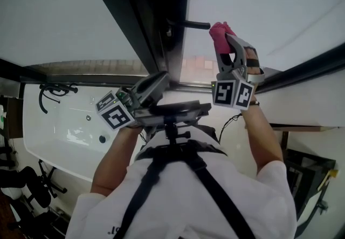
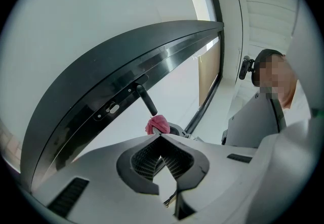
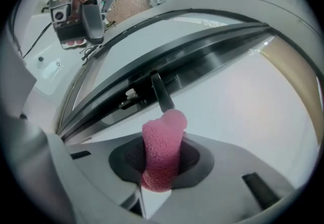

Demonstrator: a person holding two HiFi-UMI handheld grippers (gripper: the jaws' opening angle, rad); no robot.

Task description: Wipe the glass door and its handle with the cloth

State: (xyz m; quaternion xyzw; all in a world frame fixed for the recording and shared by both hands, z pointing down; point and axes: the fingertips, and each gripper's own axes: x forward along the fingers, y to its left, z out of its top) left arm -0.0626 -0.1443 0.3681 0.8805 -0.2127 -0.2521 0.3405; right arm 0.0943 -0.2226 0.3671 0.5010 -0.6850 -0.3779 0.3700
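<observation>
Clamping cloth [image 3: 164,134], right tool [image 3: 161,167] seemingly touches handle [image 3: 162,94] on glass door [image 3: 238,101].

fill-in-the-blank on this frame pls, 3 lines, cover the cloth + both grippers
The pink cloth is clamped in the jaws of the ____ gripper.
Its tip sits at the free end of the dark ____ on the glass door.
The left gripper, jaws together, holds ____.
Missing: right; handle; nothing.

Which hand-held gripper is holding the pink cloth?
The right hand-held gripper: it clamps the pink cloth by the door handle; the left hand-held gripper holds nothing.
</observation>
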